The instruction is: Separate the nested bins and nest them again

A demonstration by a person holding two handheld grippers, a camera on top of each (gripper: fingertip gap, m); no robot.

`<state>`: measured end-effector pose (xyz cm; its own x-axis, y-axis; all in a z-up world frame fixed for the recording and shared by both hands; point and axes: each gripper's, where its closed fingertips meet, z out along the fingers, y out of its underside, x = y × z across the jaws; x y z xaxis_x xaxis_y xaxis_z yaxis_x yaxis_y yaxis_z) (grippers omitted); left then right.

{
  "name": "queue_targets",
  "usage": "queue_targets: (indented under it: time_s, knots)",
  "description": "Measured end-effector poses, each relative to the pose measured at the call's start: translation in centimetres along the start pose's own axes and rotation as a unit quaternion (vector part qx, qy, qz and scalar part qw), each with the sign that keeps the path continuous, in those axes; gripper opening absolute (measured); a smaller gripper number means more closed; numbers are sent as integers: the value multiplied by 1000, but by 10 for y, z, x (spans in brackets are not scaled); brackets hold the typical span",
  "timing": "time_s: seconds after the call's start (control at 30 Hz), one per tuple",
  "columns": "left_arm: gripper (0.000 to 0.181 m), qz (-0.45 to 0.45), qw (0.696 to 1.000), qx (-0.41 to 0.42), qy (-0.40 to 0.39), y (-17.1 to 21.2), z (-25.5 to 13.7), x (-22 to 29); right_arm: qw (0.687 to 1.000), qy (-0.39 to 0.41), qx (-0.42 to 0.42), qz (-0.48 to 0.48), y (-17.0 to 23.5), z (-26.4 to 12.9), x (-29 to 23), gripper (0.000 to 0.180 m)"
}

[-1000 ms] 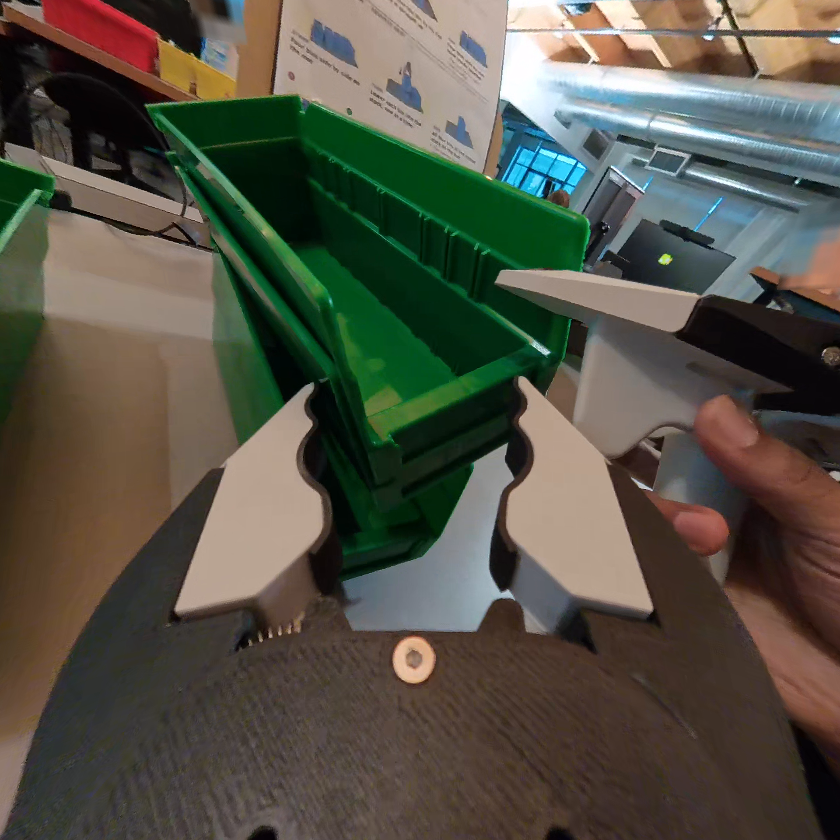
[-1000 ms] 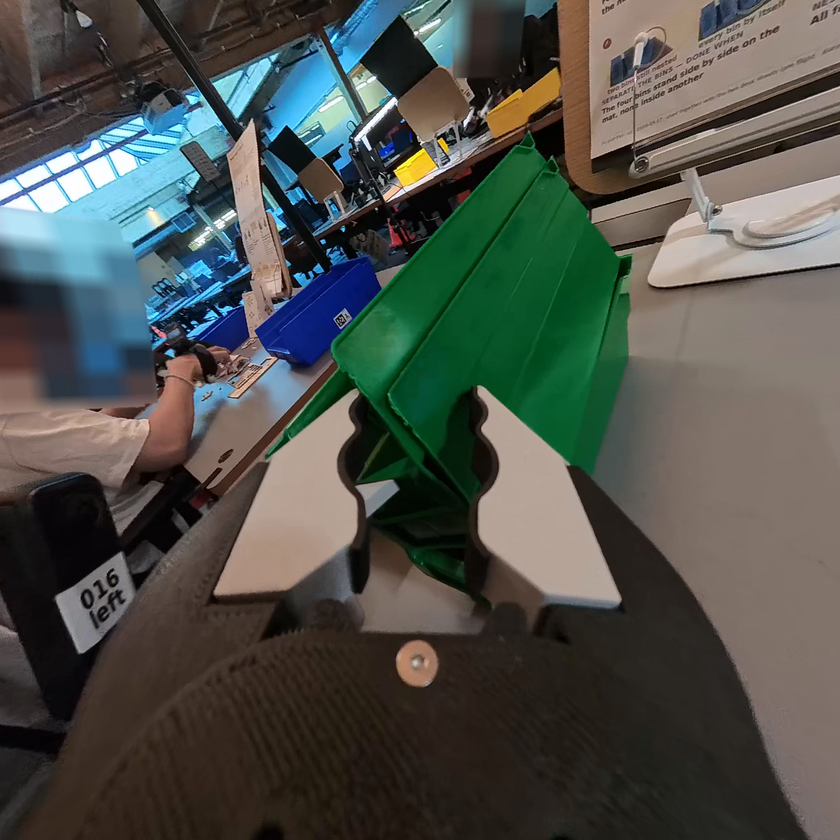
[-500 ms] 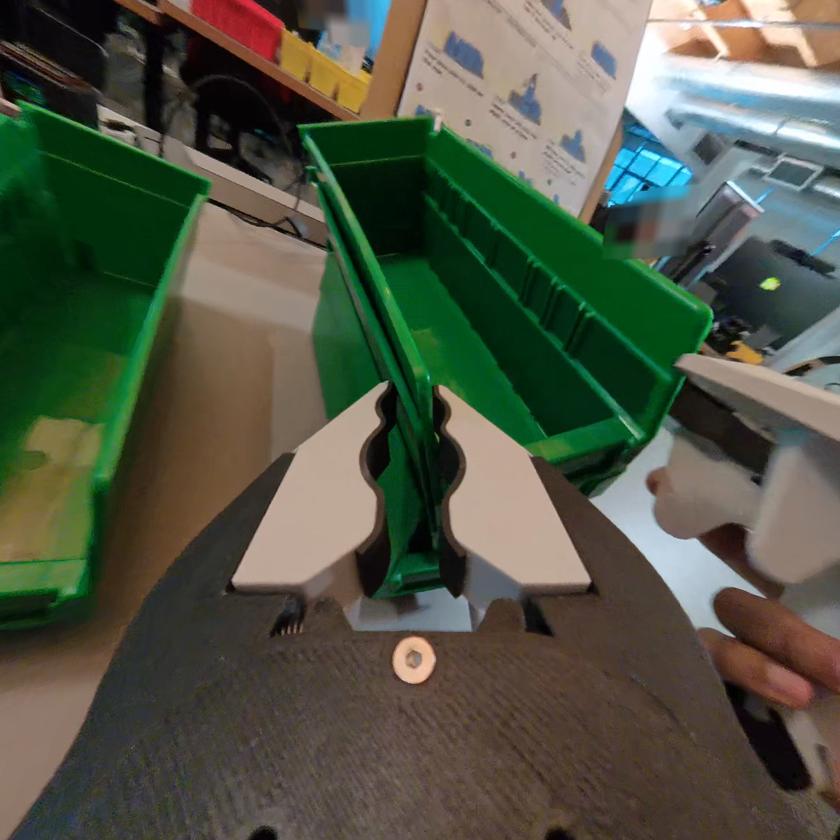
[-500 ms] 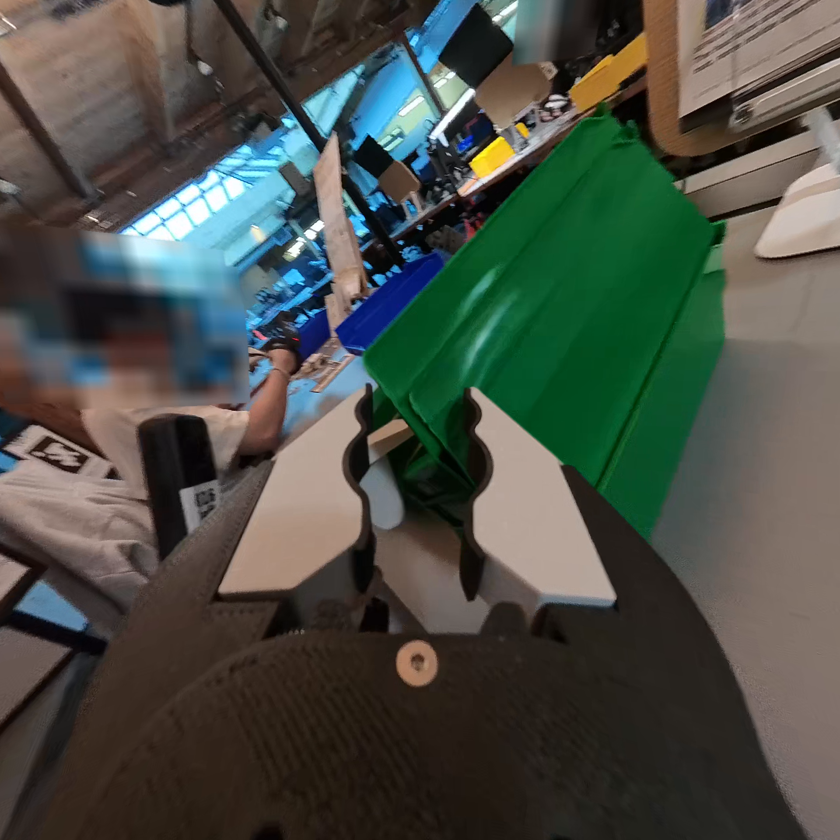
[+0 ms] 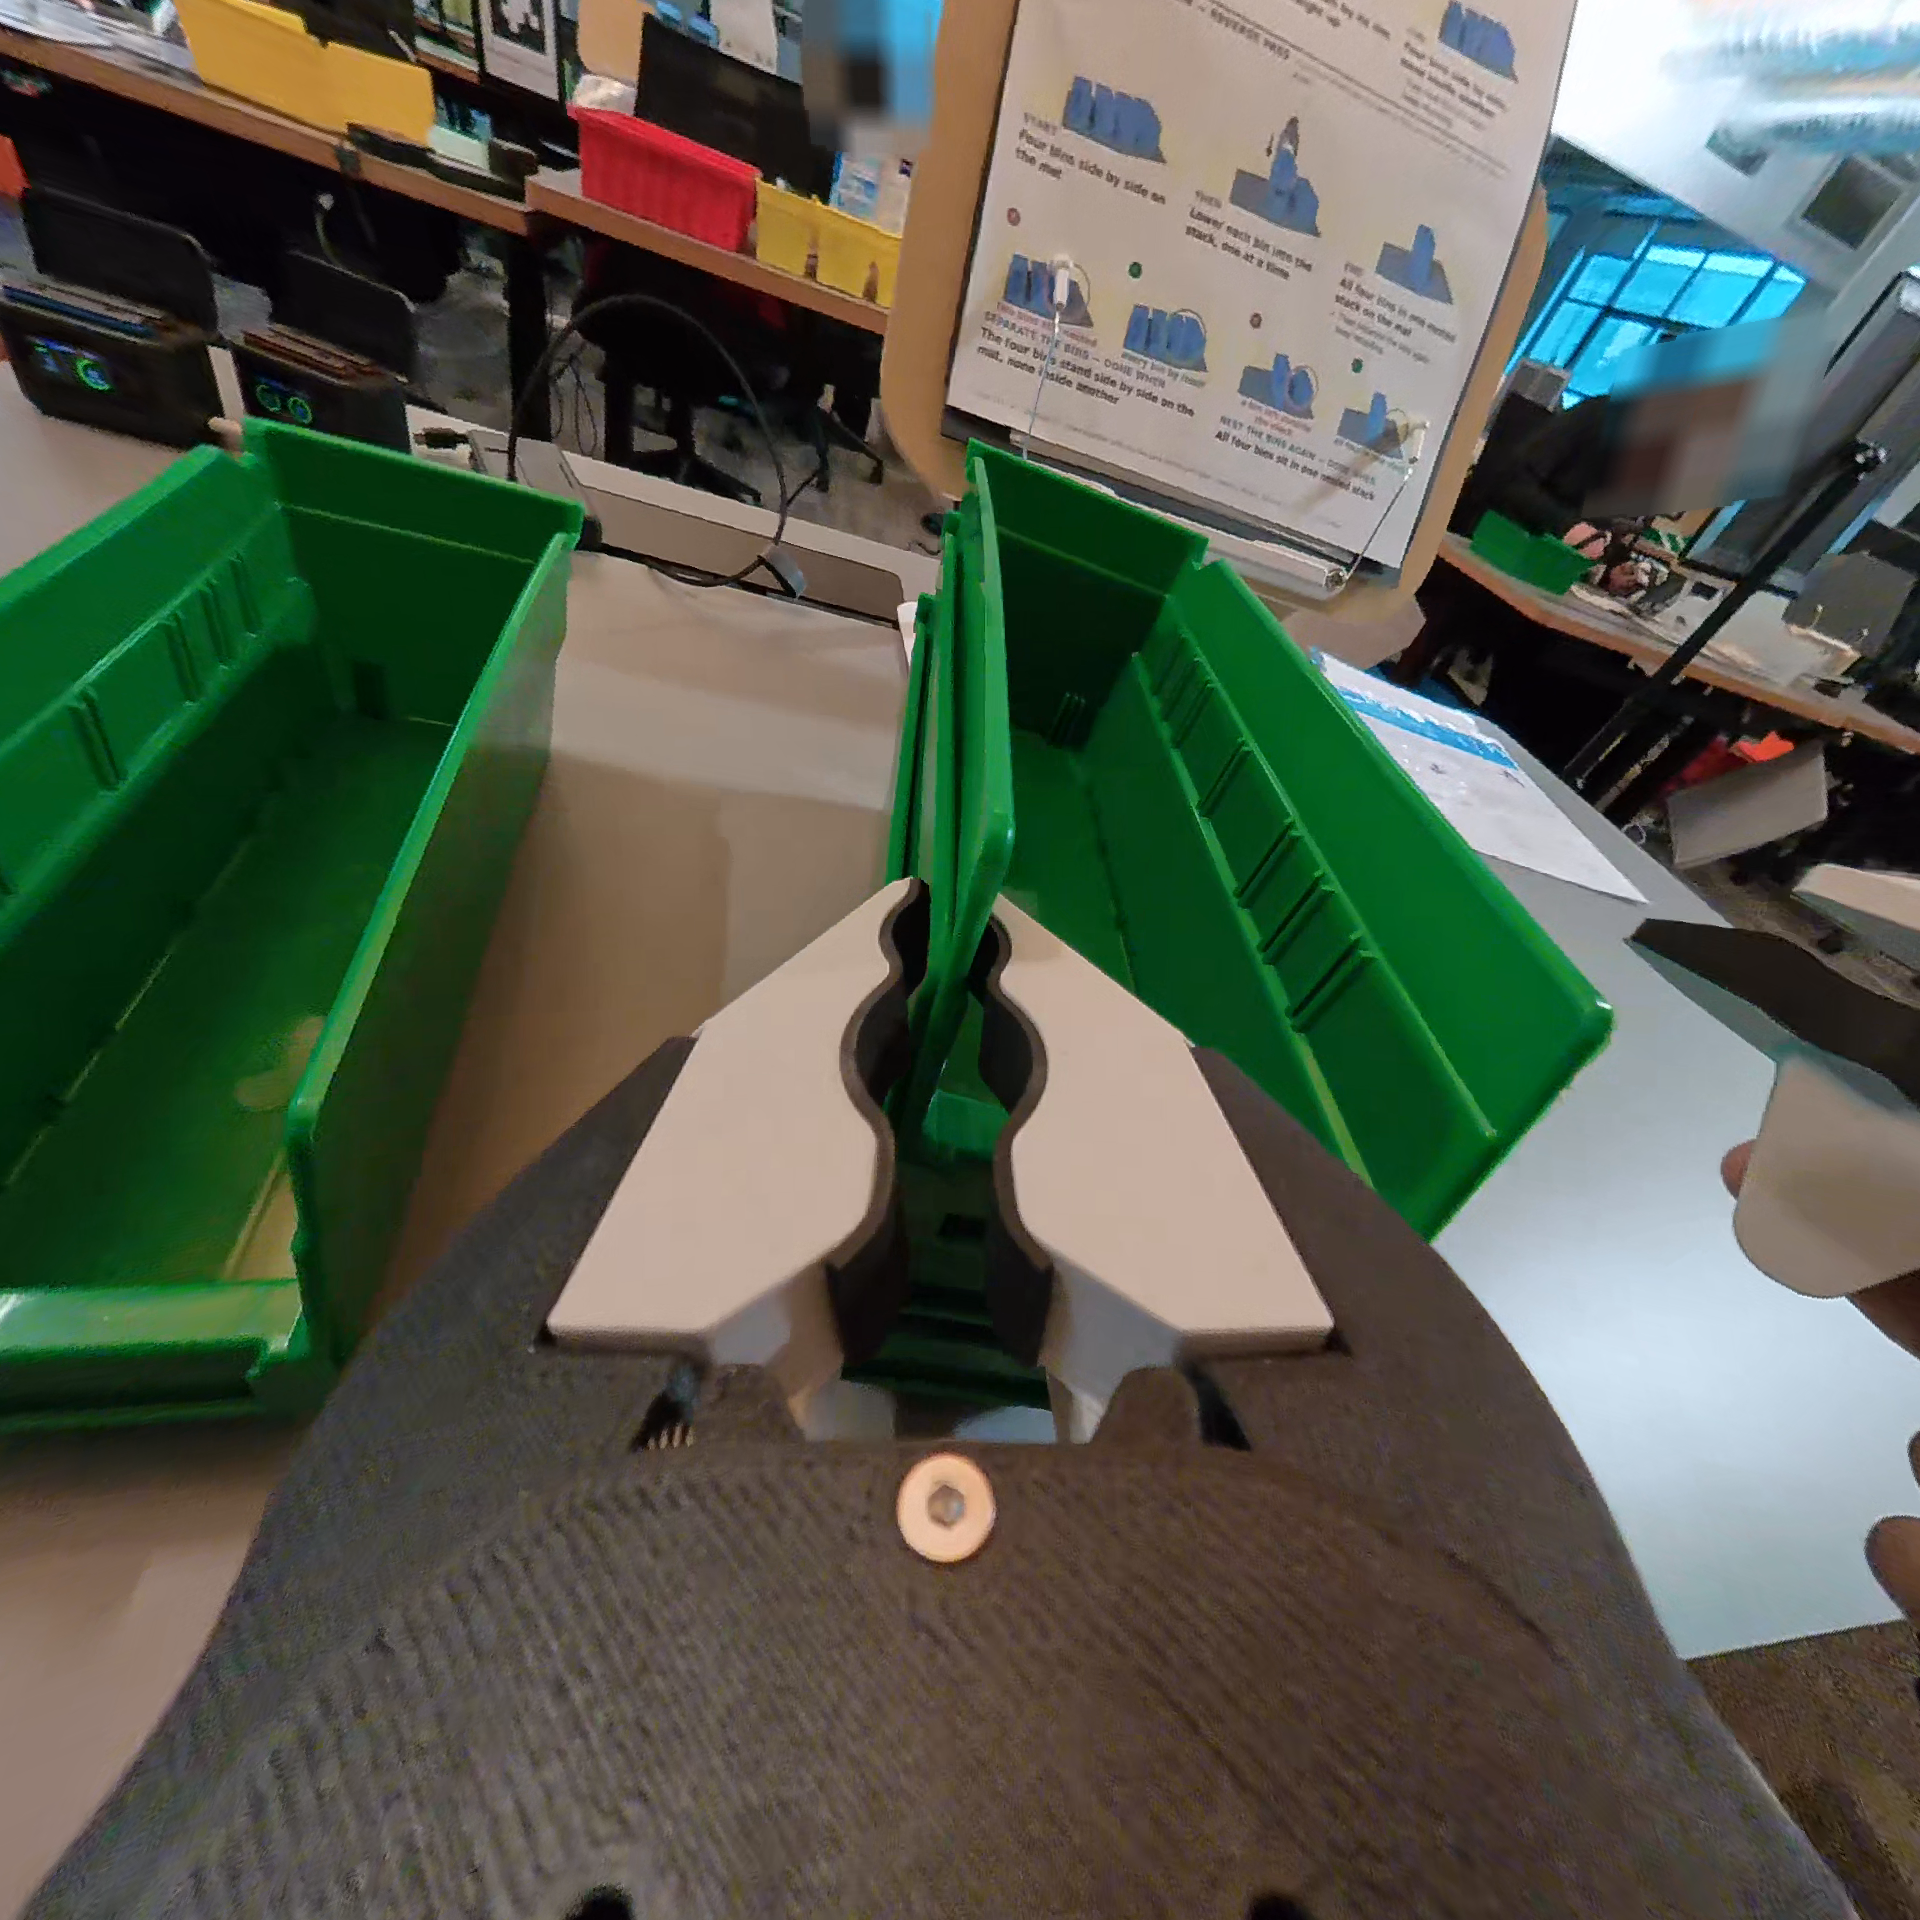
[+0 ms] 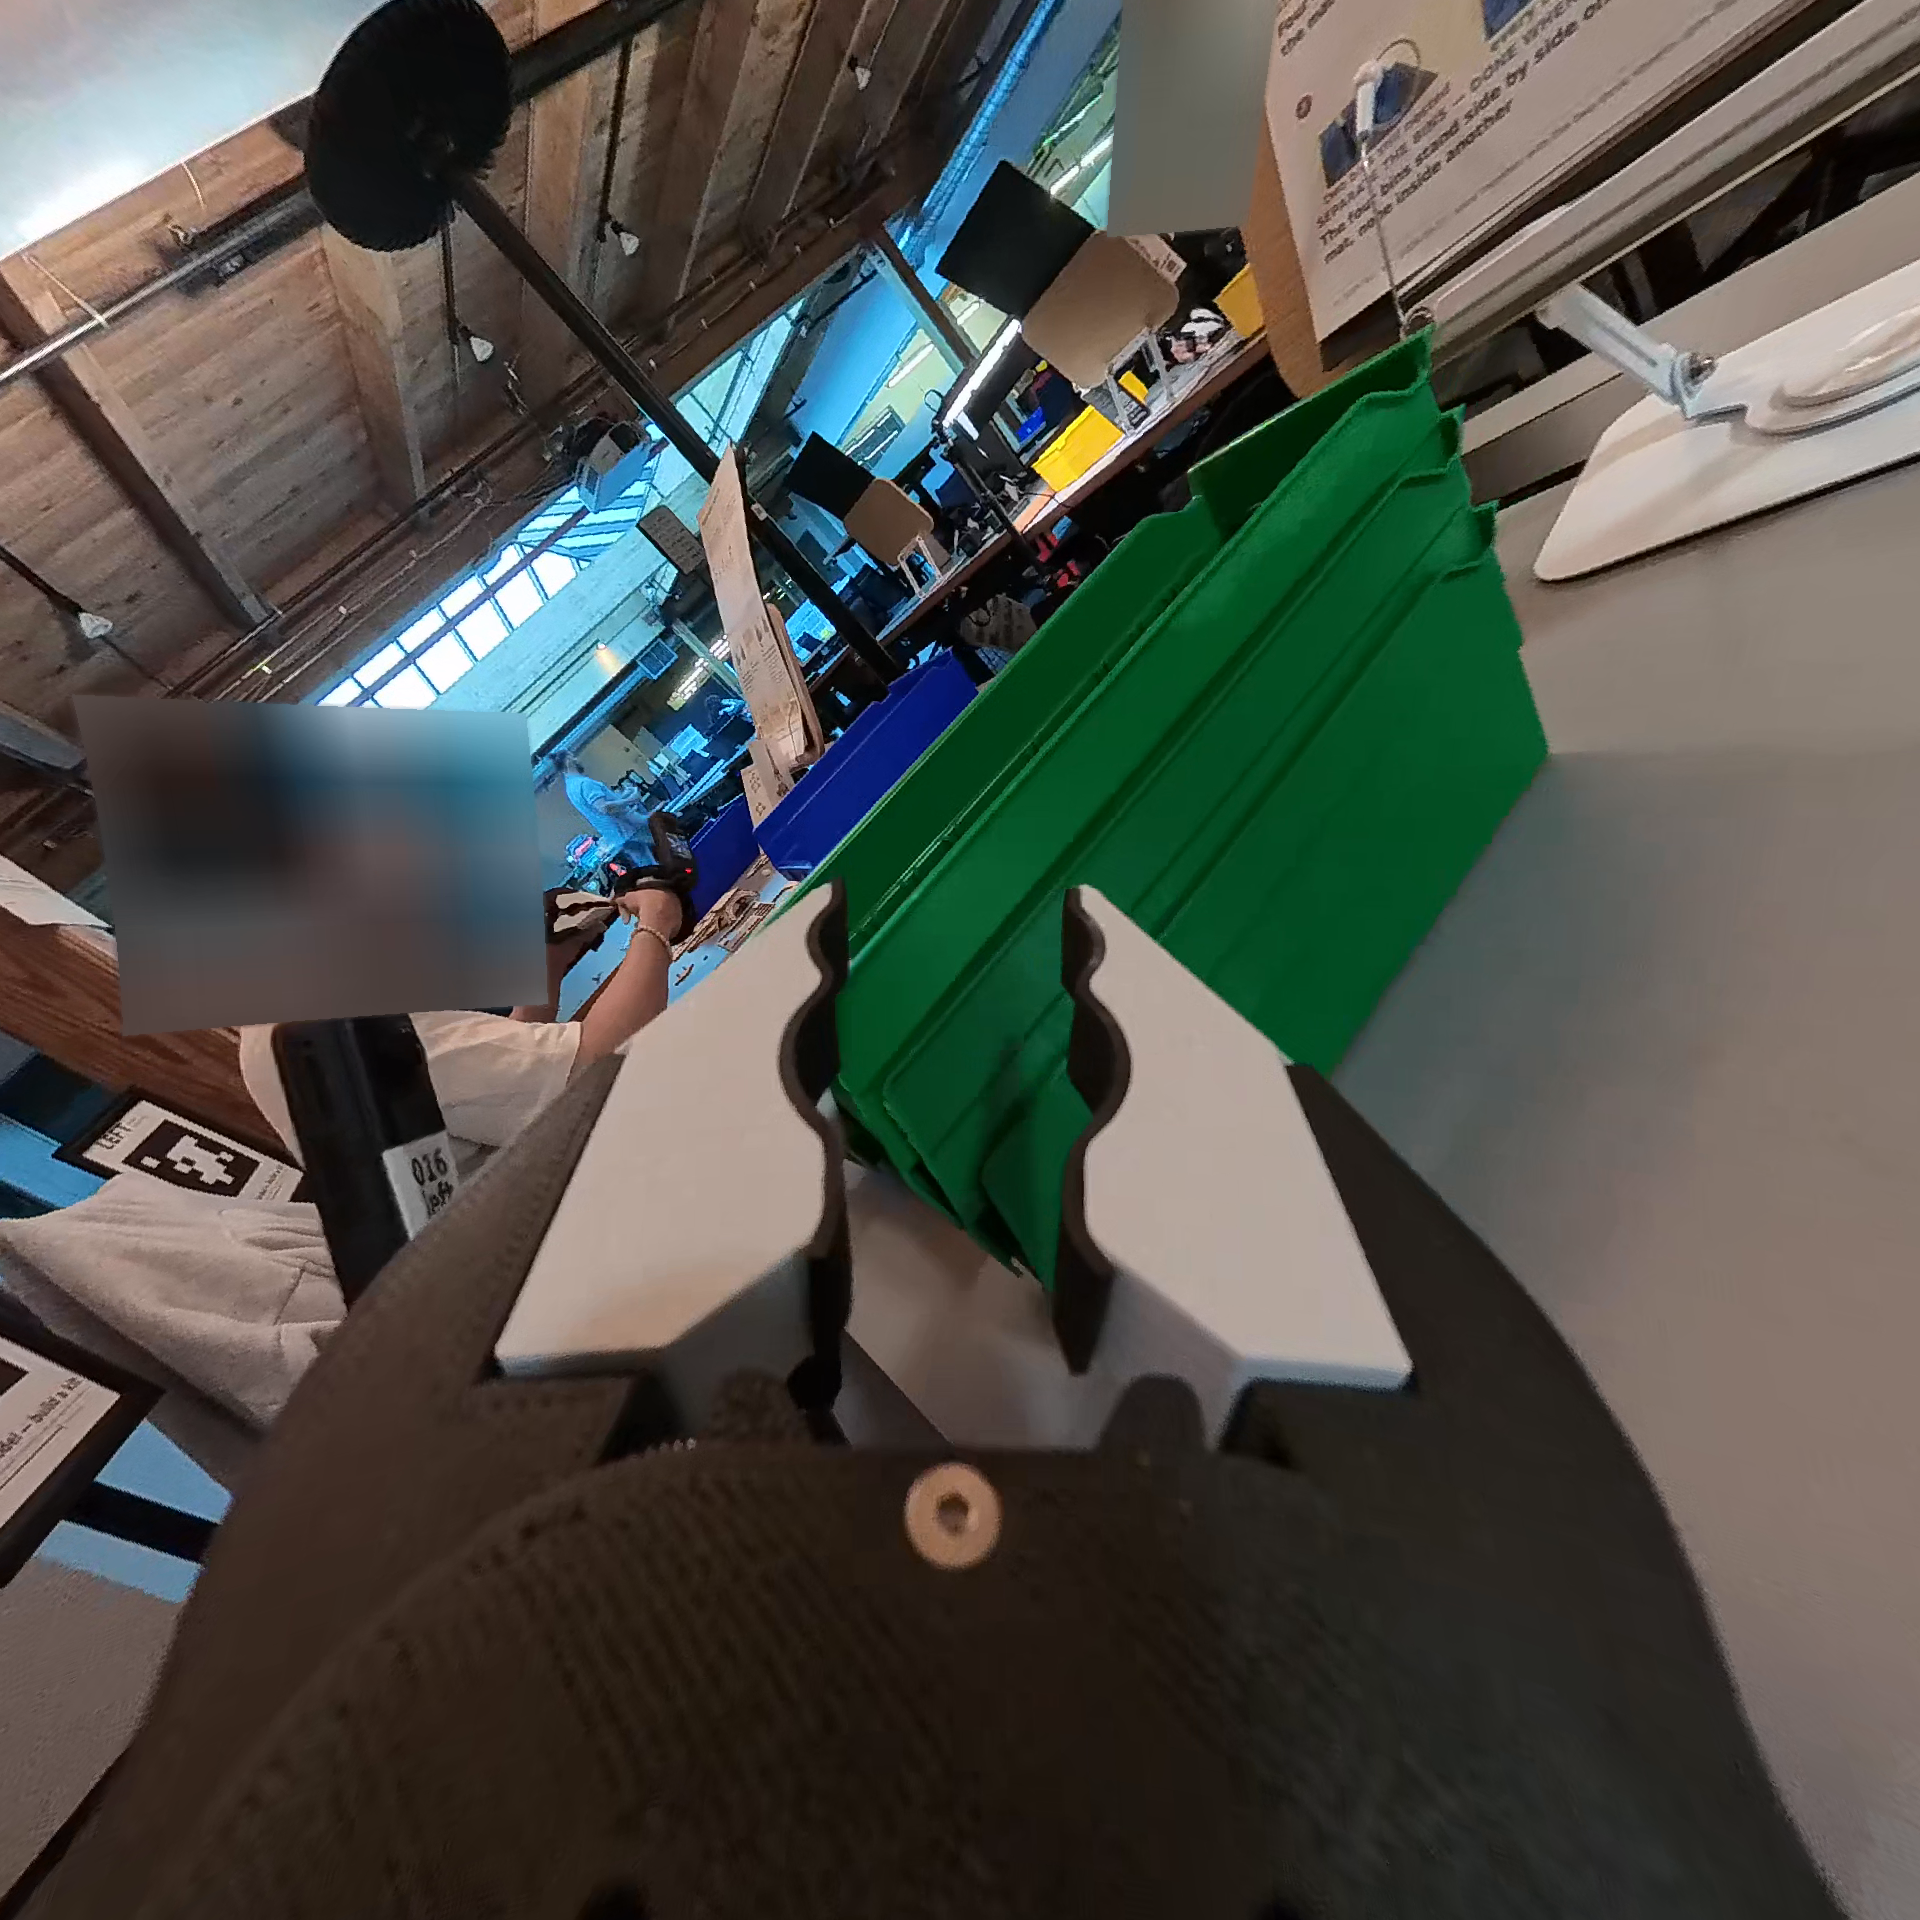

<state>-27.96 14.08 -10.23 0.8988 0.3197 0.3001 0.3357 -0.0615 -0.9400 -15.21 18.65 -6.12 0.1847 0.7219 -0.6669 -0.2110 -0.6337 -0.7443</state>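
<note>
Gripping the near left wall of the nested stack (image 5: 1174, 790), the left gripper (image 5: 943, 1049) had its jaws closed tight on the layered green rims, the pads pinching the thin edges between them. The stack stood on the grey table (image 5: 1621, 1382), right of centre, and looked tipped a little toward the right. A lone bin (image 5: 239, 831) sat well apart on the left, upright and empty, so by that showing at least one bin was already out, and the separating step looked to be in hand.

The right gripper (image 6: 951, 1101) held off at the stack's near right corner, jaws parted and nothing clamped between them; the stepped rims (image 6: 1226, 790) of several bins ran away from its tips toward the far side. From the left view, its tip (image 5: 1808, 997) showed at the right edge, just clear of the stack.

How many bins remained nested could not be told for certain. The next move likely called for the right gripper to close on the top bin's rim only, while the left pinned the lower ones down, then a straight lift so the walls would not bind.
</note>
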Motion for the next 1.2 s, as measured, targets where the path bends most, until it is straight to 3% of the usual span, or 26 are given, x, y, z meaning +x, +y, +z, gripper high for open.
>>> queue_targets:
  time_s: [0.27, 0.6, 0.8, 1.03, 1.2]
  knots:
    - [4, 33, 999, 27, -21, 14, -3, -7, 1000, 6, -15, -16, 10, -9, 6, 41]
    - [10, 61, 998, 10, 23, 26, -12, 14, 990, 18, -103, -93, 69, -5, 14, 49]
    - [43, 78, 996, 14, 33, 29, -13, 24, 987, 30, -106, -117, 68, -8, 20, 51]
    - [64, 35, 999, -9, 24, 35, -7, 7, 989, 24, -108, -97, 75, -10, 25, 51]
    - [73, -1, 997, -36, 67, 43, -5, 16, 988, 26, -112, -98, 78, -11, 27, 51]
